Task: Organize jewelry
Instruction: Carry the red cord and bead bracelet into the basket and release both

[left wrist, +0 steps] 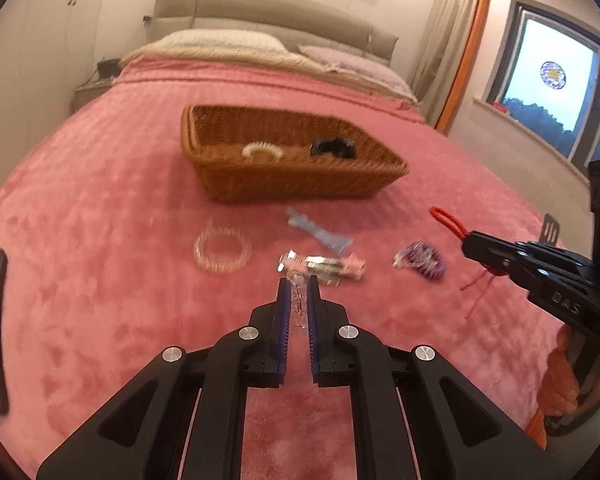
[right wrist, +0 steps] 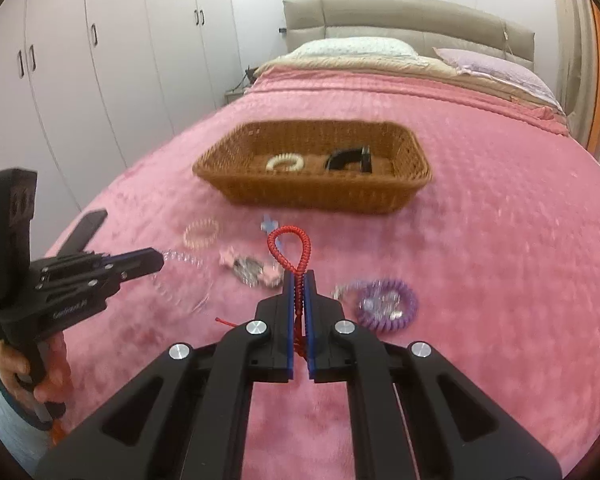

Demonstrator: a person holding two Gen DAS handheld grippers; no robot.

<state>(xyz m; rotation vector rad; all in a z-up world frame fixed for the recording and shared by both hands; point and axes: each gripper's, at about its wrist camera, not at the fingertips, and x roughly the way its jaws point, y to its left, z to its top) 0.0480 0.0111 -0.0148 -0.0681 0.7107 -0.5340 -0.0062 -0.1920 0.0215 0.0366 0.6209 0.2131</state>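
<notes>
While my left gripper (left wrist: 299, 286) pinches a clear coil bracelet (left wrist: 298, 300) between its blue pads at lower centre of the left wrist view, my right gripper (right wrist: 299, 280) is clamped on a red braided cord (right wrist: 288, 252) — its loop stands up above the fingertips at the middle of the right wrist view. Both pieces hang just above the pink bedspread (right wrist: 500, 240).

Still lying on the spread, near the centre of the left view: a pale coil bracelet (left wrist: 222, 249), a light blue piece (left wrist: 320, 232), a silvery-pink clip (left wrist: 324, 266) and a purple coil bracelet (left wrist: 422, 261) — this last sits just right of my right fingers in the right view (right wrist: 388, 306).

Further up the frame stands the wicker basket (right wrist: 312, 196), holding a white coil bracelet (right wrist: 285, 162) and a black item (right wrist: 348, 159), side by side and apart.

Motion blur softens the small pieces, so I cannot tell finer detail.
</notes>
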